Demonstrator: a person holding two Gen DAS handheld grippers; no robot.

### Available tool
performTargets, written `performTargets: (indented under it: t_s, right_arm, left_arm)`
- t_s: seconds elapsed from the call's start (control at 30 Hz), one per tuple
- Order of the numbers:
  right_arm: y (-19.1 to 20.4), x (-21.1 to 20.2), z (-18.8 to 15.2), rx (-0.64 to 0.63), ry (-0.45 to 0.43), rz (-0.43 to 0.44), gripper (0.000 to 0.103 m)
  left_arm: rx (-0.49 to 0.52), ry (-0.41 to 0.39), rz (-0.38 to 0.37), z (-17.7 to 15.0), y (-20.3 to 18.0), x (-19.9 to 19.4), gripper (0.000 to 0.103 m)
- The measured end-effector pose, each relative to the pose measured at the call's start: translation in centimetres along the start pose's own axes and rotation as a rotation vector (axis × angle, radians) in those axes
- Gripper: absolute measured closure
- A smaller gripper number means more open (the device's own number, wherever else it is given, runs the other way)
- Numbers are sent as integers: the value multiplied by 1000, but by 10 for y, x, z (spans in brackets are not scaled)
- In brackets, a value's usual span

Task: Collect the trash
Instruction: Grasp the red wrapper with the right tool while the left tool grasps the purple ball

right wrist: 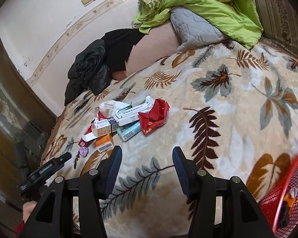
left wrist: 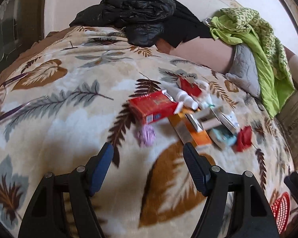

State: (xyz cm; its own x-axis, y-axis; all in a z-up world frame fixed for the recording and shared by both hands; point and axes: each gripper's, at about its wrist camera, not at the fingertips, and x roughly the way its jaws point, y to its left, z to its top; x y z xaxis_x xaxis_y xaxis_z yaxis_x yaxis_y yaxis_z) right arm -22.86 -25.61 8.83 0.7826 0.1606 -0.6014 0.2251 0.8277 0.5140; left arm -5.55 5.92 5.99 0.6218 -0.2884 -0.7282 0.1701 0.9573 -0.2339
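Observation:
A pile of trash lies on the leaf-patterned blanket (left wrist: pixel 55 123): a red carton (left wrist: pixel 153 107), a white bottle (left wrist: pixel 185 97), an orange box (left wrist: pixel 200 138), a teal box (left wrist: pixel 224 136), a crumpled red wrapper (left wrist: pixel 244 138) and a purple scrap (left wrist: pixel 146 134). My left gripper (left wrist: pixel 149 148) is open just short of the purple scrap, holding nothing. From the right wrist I see the red wrapper (right wrist: pixel 155 117), a white box (right wrist: pixel 133 113), the teal box (right wrist: pixel 129 131) and the orange box (right wrist: pixel 104 142). My right gripper (right wrist: pixel 147 150) stands open and empty in front of the pile.
A red mesh basket (right wrist: pixel 284 188) sits on the bed at the lower right, with something orange inside. A black jacket (right wrist: pixel 89 69), a grey pillow (right wrist: pixel 194 29) and a green quilt (right wrist: pixel 208 6) lie by the wall. The left gripper (right wrist: pixel 49 166) and a hand show at the left.

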Motion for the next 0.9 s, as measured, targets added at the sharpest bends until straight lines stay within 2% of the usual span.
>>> performTargets:
  t_s: [0.03, 0.17, 0.23, 0.37, 0.47, 0.7, 0.77, 0.9]
  right_arm:
    - [0, 1, 1, 0, 3, 1, 46]
    - [-4, 10, 6, 14, 14, -5, 46]
    - [-7, 16, 12, 35, 18, -7, 46]
    - [-9, 50, 33, 90, 61, -12, 46]
    - [-12, 83, 48, 143, 105, -21, 46]
    - [-23, 145, 71, 246, 155, -63, 46]
    - [-24, 155, 73, 260, 133, -107, 46]
    - [-27, 174, 66, 277, 179, -122, 46]
  left_arm:
    - [0, 10, 5, 3, 0, 7, 33]
    - [-8, 74, 39, 8, -1, 35, 53]
    - [-9, 95, 48, 9, -1, 46, 56]
    - [-14, 129, 47, 7, 1, 59, 75]
    - [12, 123, 53, 6, -1, 58, 82]
    - [52, 111, 37, 5, 0, 53, 82]
    - [56, 110, 33, 5, 0, 52, 82]
    - [74, 97, 12, 5, -2, 46, 82]
